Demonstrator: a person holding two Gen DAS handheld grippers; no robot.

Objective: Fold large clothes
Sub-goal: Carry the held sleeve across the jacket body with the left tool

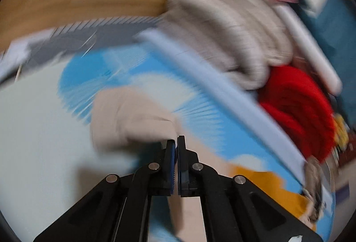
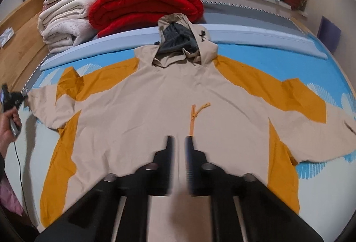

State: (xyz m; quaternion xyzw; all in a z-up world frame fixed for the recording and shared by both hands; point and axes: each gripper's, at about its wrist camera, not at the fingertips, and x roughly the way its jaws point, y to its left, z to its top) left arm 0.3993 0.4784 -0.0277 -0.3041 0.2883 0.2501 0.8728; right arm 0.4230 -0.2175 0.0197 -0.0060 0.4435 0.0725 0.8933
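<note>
Left wrist: left claw (image 1: 176,142) clamped on jacket (image 2: 169,113) cuff (image 1: 133,117); right claw (image 2: 179,138) narrowly apart, empty.

Right wrist view: my right gripper (image 2: 179,142) hovers over the lower middle of a beige/mustard hooded jacket (image 2: 142,113), jaws slightly apart w/ nothing between. Jacket lies flat on the blue-patterned bed (image 2: 255,59), sleeves spread, hood (image 2: 184,39) toward the far side, orange zipper (image 2: 193,117) just ahead of the fingertips. Left gripper (image 2: 13,99) at far-left edge, touching the sleeve cuff (image 2: 36,99); its jaws too small to read. Red blanket (image 2: 146,4) & white blankets (image 2: 64,24) stacked beyond the hood
</note>
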